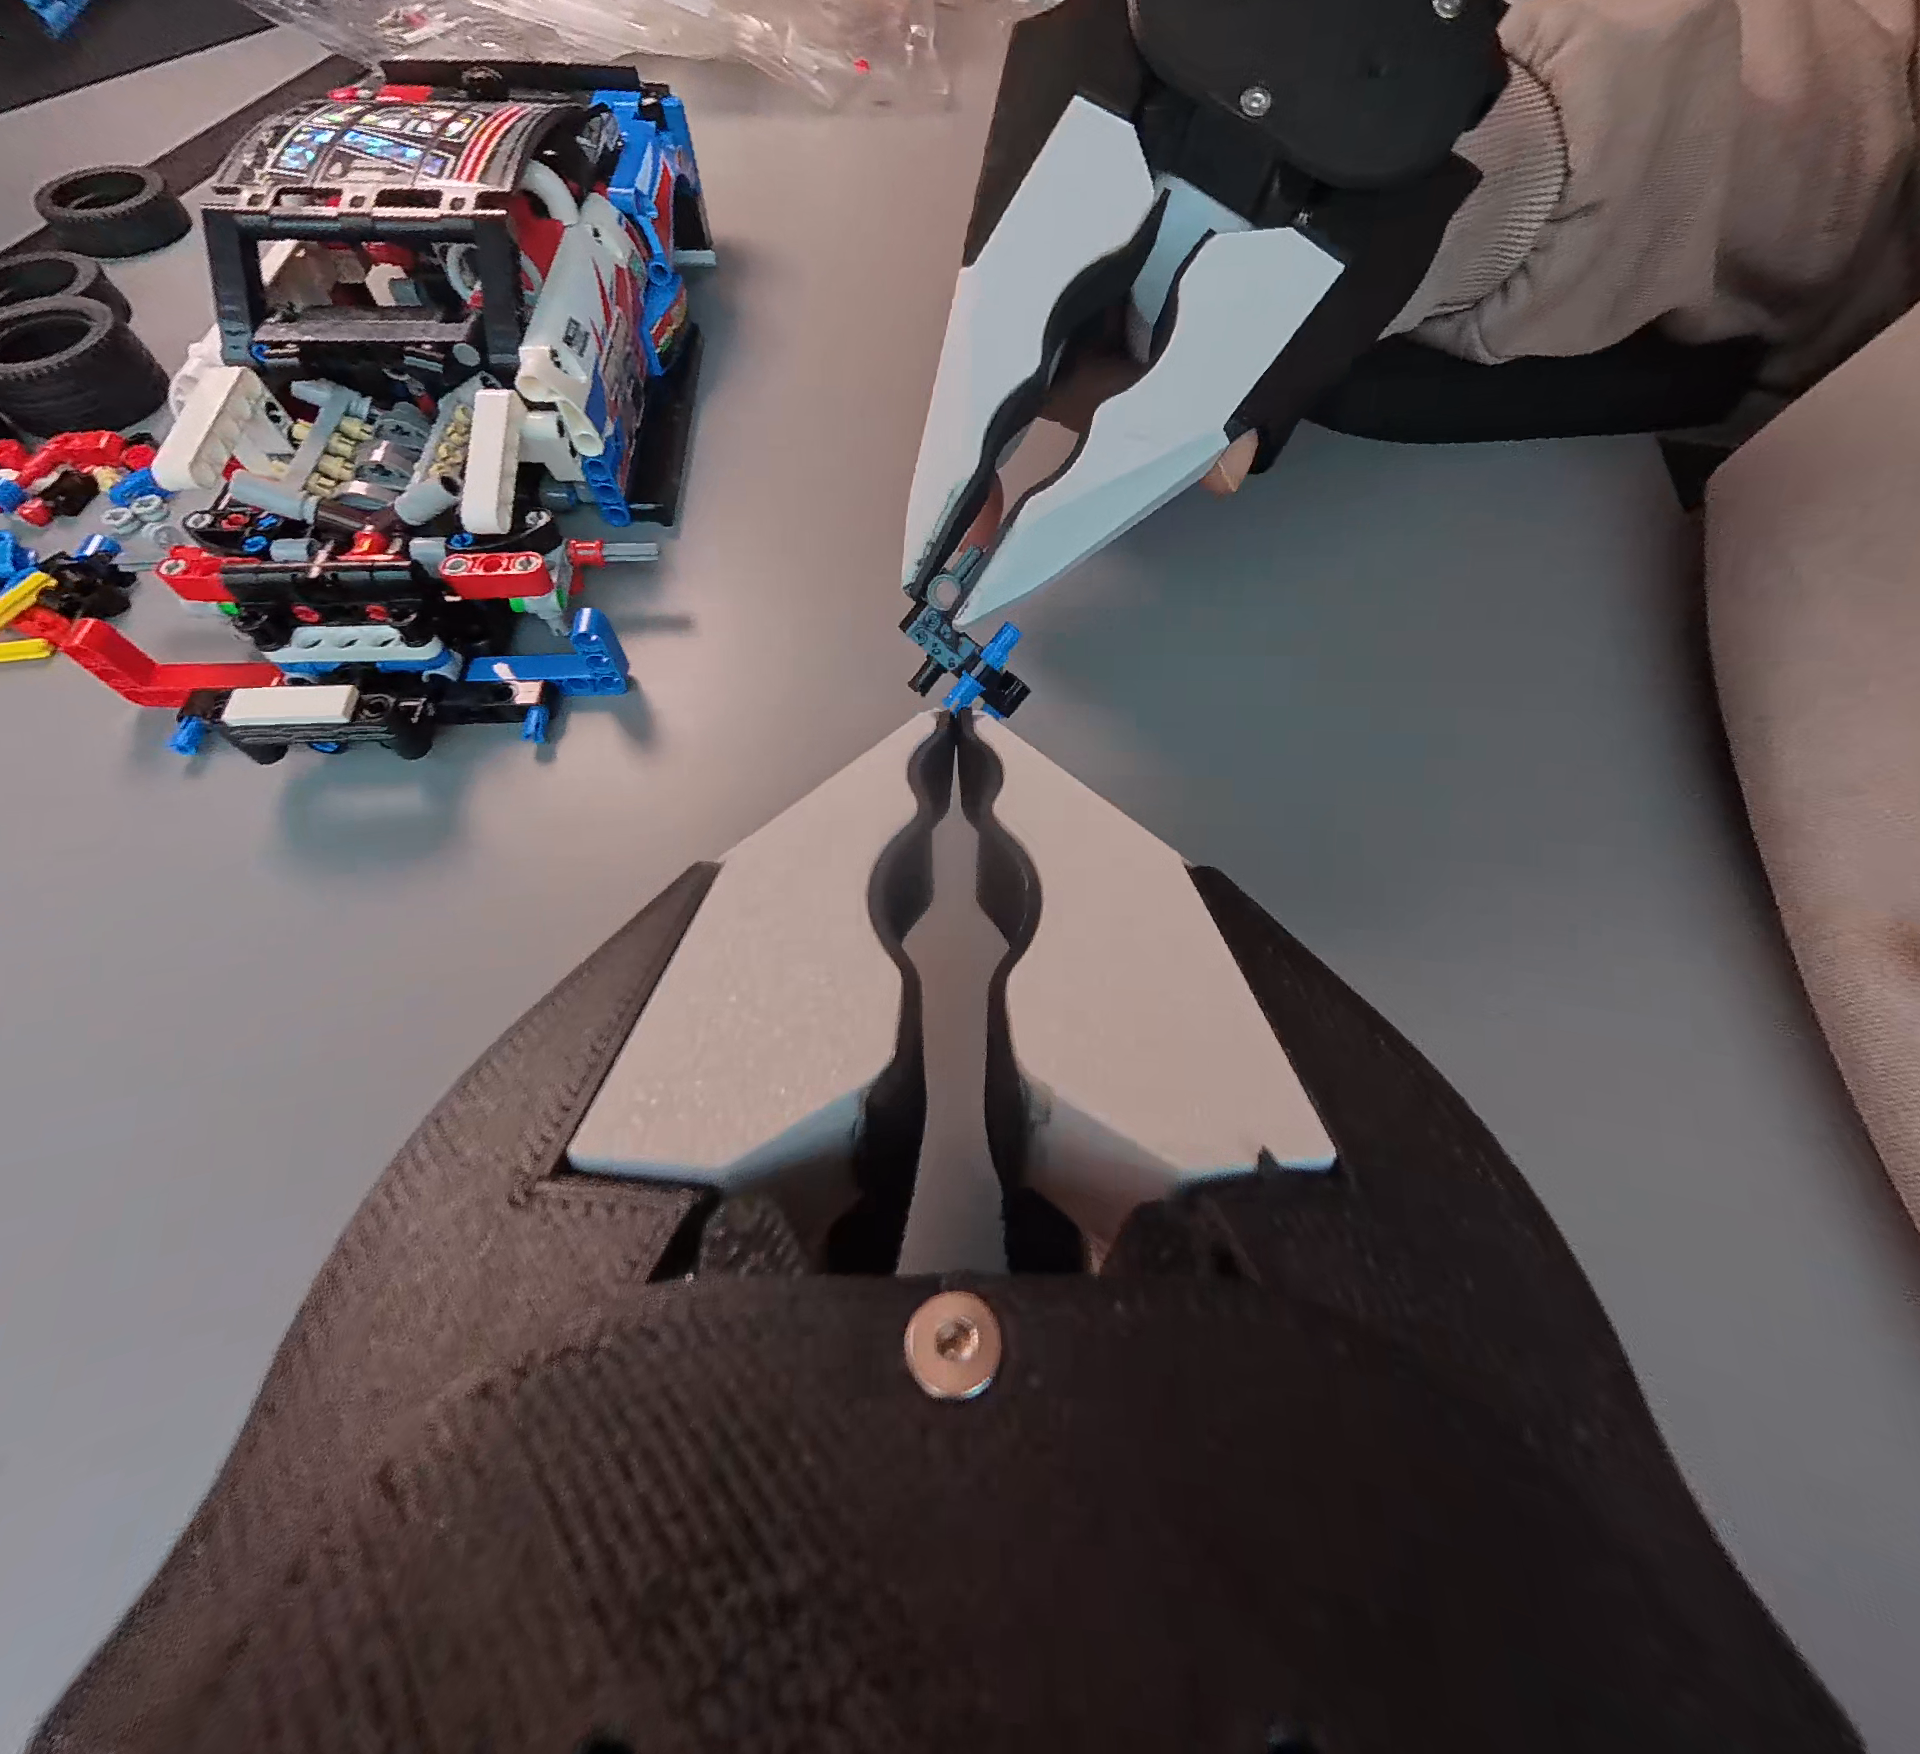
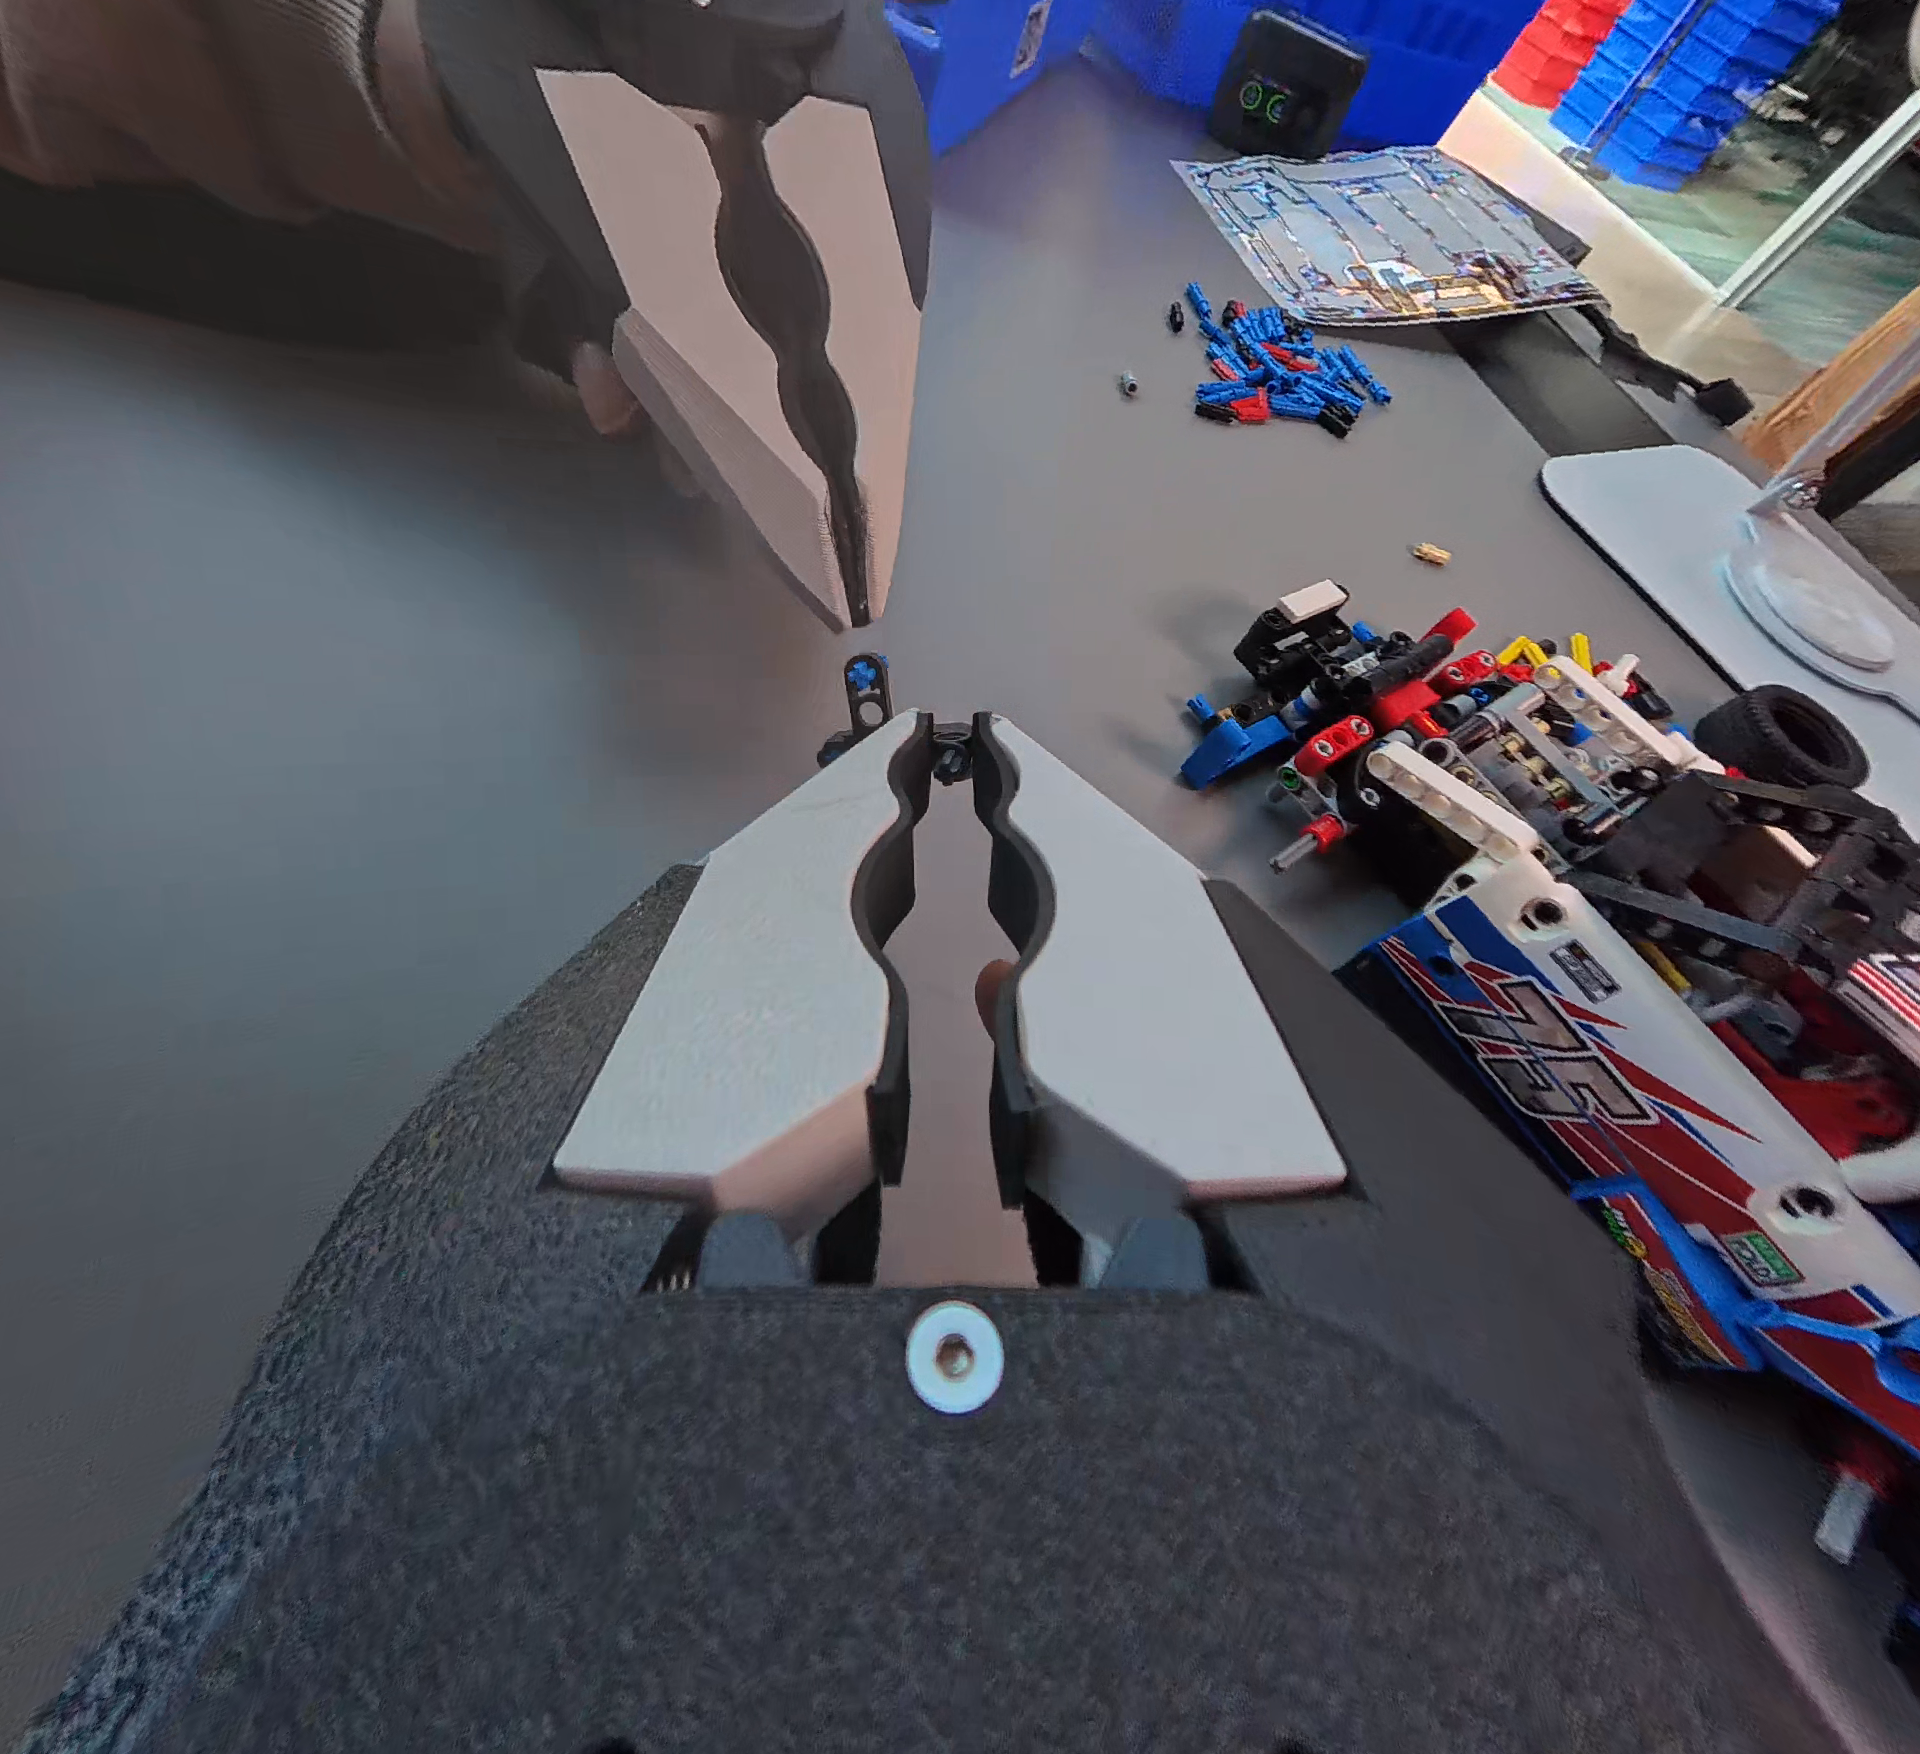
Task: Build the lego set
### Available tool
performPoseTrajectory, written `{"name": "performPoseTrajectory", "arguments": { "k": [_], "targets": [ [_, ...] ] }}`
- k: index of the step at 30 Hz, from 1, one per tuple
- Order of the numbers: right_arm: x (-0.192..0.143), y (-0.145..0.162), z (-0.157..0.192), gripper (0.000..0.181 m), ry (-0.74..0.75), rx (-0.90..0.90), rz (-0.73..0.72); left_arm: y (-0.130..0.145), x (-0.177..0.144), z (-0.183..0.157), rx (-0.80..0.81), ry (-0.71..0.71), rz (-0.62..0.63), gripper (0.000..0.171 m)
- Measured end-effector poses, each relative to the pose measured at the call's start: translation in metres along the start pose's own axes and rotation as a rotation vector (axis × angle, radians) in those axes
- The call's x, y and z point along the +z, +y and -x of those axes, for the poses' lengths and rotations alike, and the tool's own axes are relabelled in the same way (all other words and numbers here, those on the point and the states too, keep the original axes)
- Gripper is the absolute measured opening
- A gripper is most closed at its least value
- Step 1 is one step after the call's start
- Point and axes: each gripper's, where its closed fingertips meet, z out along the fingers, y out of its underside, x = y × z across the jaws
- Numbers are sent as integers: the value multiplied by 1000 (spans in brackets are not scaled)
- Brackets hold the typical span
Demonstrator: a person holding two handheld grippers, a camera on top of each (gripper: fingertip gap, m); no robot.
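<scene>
I judge the build well along: the car body stands mostly assembled toward the desk's far edge, tyres and loose pins unfitted. My right tool pinches 1 small blue-black subassembly; my left tool, pressed together, sits just beside its blue pin; contact unclear.

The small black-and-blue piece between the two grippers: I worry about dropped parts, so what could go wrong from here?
1. The right gripper pinches the small subassembly only at its fingertips, so a push could twist it loose.
2. The left gripper looks shut beside a blue pin; a slip could knock the piece onto the grey table.
</scene>
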Motion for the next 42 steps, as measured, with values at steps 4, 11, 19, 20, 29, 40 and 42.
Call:
{"name": "performPoseTrajectory", "arguments": {
  "k": [4,11,19,20,29,40,42],
  "targets": [
    [5,16,-14,5,93,36,95,1,-2,18,-46,-90,-10,7],
    [9,34,-38,5,291,53,253,-6,-7,34,-87,-184,-65,26],
    [10,34,-24,12,262,34,291,-6,-7,41,-92,-246,-73,37],
    [11,34,-22,14,243,57,284,-7,-8,43,-92,-258,-81,38],
    [3,-1,-16,29,114,179,31,-16,-22,53,-71,-318,-134,43],
    [-30,-33,-59,32,211,362,-290,-28,-32,61,21,-424,-192,47],
    [-33,-32,-64,32,218,396,-302,-33,-37,64,19,-448,-229,52]
  ]
}}
